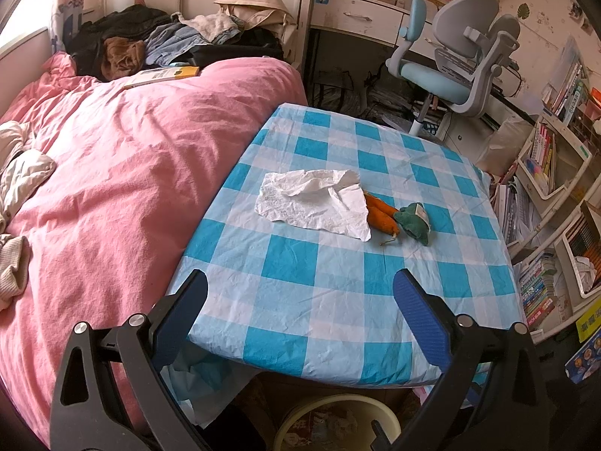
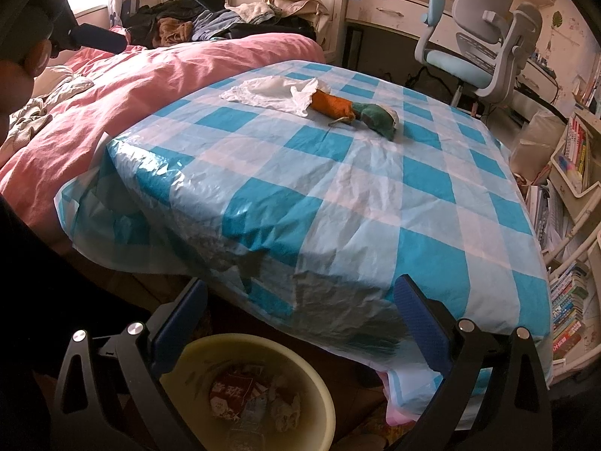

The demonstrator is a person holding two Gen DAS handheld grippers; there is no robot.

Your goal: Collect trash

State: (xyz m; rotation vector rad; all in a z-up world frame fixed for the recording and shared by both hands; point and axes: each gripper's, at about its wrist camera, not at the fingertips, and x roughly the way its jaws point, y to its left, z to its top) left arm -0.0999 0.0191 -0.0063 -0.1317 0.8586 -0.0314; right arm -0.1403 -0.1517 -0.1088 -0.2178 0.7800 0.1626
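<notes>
A crumpled white tissue lies near the middle of the blue-checked table. Touching its right edge is an orange carrot toy with a green leafy top. My left gripper hovers open over the table's near edge, well short of the tissue. My right gripper is open and lower, in front of the table's hanging cloth. Just under it sits a cream trash bin with wrappers and tissues inside.
A bed with a pink quilt borders the table on the left, piled with clothes at the back. A grey-blue desk chair stands behind the table. Bookshelves line the right side.
</notes>
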